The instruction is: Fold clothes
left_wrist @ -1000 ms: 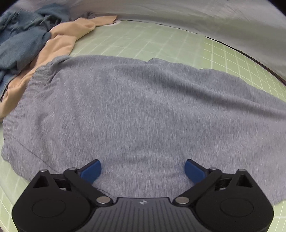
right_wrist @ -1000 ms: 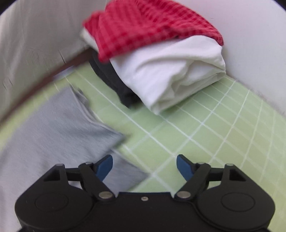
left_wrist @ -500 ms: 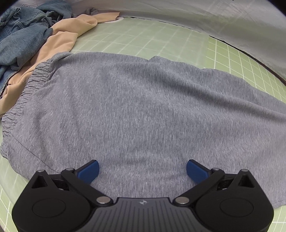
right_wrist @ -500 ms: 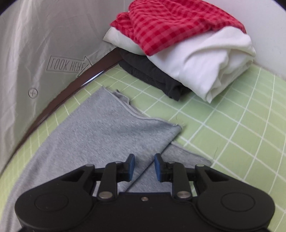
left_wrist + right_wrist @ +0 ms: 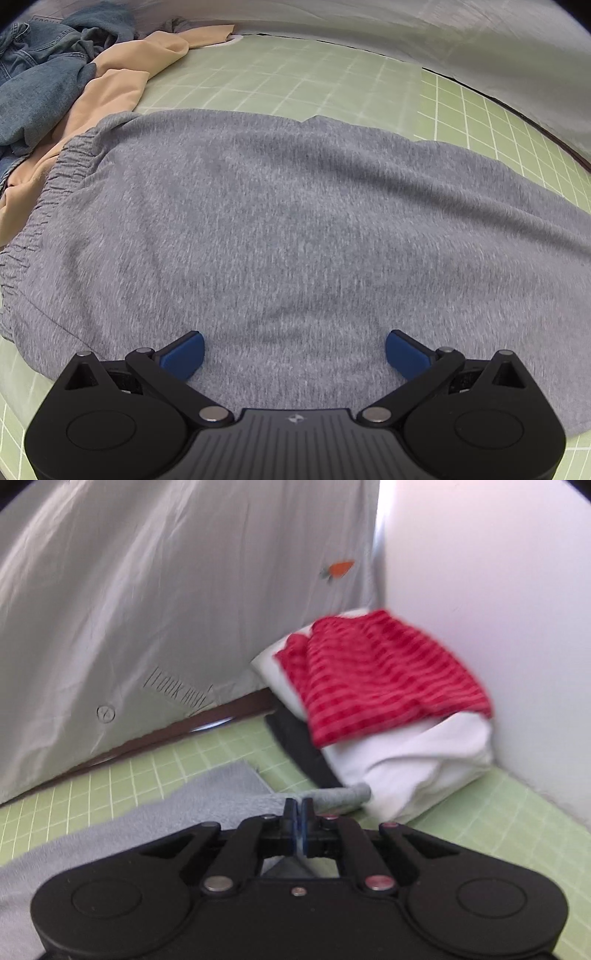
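Grey sweatpants (image 5: 280, 229) lie spread flat on the green grid mat (image 5: 295, 77), elastic waistband at the left. My left gripper (image 5: 294, 350) is open, its blue pads low over the near edge of the pants. In the right wrist view my right gripper (image 5: 297, 812) is shut on the leg end of the grey sweatpants (image 5: 207, 805) and holds it lifted off the mat; a rolled bit of grey fabric sticks out to the right of the fingers.
Blue denim (image 5: 40, 77) and a tan garment (image 5: 114, 88) lie heaped at the far left. A folded stack, red checked cloth (image 5: 384, 679) on white (image 5: 413, 771) on black, sits in the right corner against the white wall. A grey sheet (image 5: 155, 602) lines the back.
My right gripper closed on the leg end of the grey pants and lifted it, the view tilting up. My left gripper stayed open over the pants, shifting only slightly.
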Demonstrator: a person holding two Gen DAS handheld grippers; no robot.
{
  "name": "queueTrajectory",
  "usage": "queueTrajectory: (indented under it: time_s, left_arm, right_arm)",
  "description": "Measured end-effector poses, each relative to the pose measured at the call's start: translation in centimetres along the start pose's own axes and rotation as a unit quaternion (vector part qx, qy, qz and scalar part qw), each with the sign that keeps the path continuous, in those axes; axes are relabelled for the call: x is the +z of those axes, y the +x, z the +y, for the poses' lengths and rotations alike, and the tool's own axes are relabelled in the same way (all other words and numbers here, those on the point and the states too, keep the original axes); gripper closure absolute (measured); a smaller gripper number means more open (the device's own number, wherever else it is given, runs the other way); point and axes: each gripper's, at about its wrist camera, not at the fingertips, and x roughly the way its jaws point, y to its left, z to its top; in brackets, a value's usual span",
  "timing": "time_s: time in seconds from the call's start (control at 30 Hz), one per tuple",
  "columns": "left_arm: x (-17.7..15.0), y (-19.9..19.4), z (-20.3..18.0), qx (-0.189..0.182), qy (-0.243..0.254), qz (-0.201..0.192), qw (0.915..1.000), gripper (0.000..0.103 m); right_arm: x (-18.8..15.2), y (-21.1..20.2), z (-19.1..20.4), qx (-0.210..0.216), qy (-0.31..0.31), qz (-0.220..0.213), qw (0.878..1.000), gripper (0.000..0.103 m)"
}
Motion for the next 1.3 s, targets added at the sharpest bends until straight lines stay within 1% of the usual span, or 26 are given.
queueTrajectory:
  time_s: [0.03,0.13,0.23,0.3,0.33,0.4,0.43,0.47,0.5,0.53,0.57,0.63,0.7,0.77,0.83,0.9,1.0,1.07,1.2,1.3]
  left_arm:
    - [0.0,0.0,0.1,0.0,0.001,0.0,1.0,0.0]
    - [-0.1,-0.1,0.3,-0.003,0.005,0.002,1.0,0.0]
    - [-0.2,-0.1,0.6,-0.007,0.014,0.005,0.9999,0.0]
    - [-0.2,-0.3,0.9,-0.012,0.015,0.006,0.9998,0.0]
    - [-0.3,-0.3,1.1,-0.014,0.014,0.006,0.9998,0.0]
    - [-0.4,-0.7,1.7,-0.026,0.0,0.006,0.9996,0.0]
    - [-0.5,-0.9,2.0,-0.035,-0.011,0.004,0.9993,0.0]
    - [-0.7,-1.2,2.5,-0.045,-0.025,0.001,0.9987,0.0]
    - [-0.8,-1.6,3.0,-0.055,-0.038,-0.003,0.9978,0.0]
    - [-1.0,-1.9,3.5,-0.064,-0.052,-0.008,0.9966,0.0]
    - [-1.2,-2.3,4.1,-0.072,-0.065,-0.013,0.9952,0.0]
    - [-1.6,-3.1,5.3,-0.084,-0.094,-0.025,0.9916,0.0]
    - [-2.1,-3.8,6.8,-0.09,-0.127,-0.038,0.9871,0.0]
    - [-2.4,-4.4,8.4,-0.075,-0.153,-0.048,0.9843,0.0]
    - [-2.8,-4.9,9.9,-0.054,-0.165,-0.061,0.9829,0.0]
    - [-3.1,-5.1,11.7,-0.041,-0.175,-0.072,0.9811,0.0]
    - [-3.4,-4.7,14.4,-0.028,-0.206,-0.081,0.9749,0.0]
    - [-3.3,-4.2,15.6,-0.027,-0.227,-0.081,0.9702,0.0]
    - [-2.5,-3.1,17.5,-0.027,-0.247,-0.093,0.9642,0.0]
    - [-2.4,-2.5,18.8,-0.031,-0.282,-0.108,0.9528,0.0]
  right_arm:
    - [-0.5,0.2,-0.2,-0.009,-0.003,0.005,1.0,0.101]
    - [-3.0,2.1,-1.5,-0.03,-0.005,0.048,0.998,0.101]
    - [-4.9,4.3,-2.5,-0.043,0.001,0.111,0.993,0.1]
    - [-5.6,4.3,-2.7,-0.054,0.005,0.125,0.991,0.099]
    - [-5.7,4.1,-2.6,-0.054,0.003,0.126,0.991,0.096]
    - [-5.7,3.4,-2.2,-0.05,0.002,0.124,0.991,0.066]
    - [-5.8,2.9,-1.9,-0.045,0.002,0.121,0.992,0.04]
    - [-5.8,2.3,-1.5,-0.037,-0.001,0.119,0.992,0.029]
    - [-5.9,1.8,-1.0,-0.027,-0.006,0.116,0.993,0.027]
    - [-6.0,1.2,-0.3,-0.01,-0.016,0.119,0.993,0.021]
    - [-6.2,0.7,0.3,0.005,-0.026,0.12,0.992,0.01]
    - [-6.8,-0.3,1.9,0.021,-0.047,0.124,0.991,0.002]
    - [-7.6,-1.1,3.2,0.034,-0.058,0.136,0.988,0.002]
    - [-8.5,-2.0,4.0,0.046,-0.056,0.148,0.986,0.002]
    - [-9.2,-2.7,4.7,0.057,-0.054,0.159,0.984,0.002]
    - [-9.8,-3.4,5.1,0.064,-0.058,0.168,0.982,0.002]
    - [-10.3,-4.5,5.9,0.068,-0.074,0.17,0.98,0.002]
    - [-10.2,-5.2,6.2,0.068,-0.079,0.17,0.98,0.002]
    - [-10.1,-6.4,6.7,0.062,-0.091,0.169,0.979,0.002]
    - [-10.1,-7.1,6.9,0.054,-0.1,0.17,0.979,0.002]
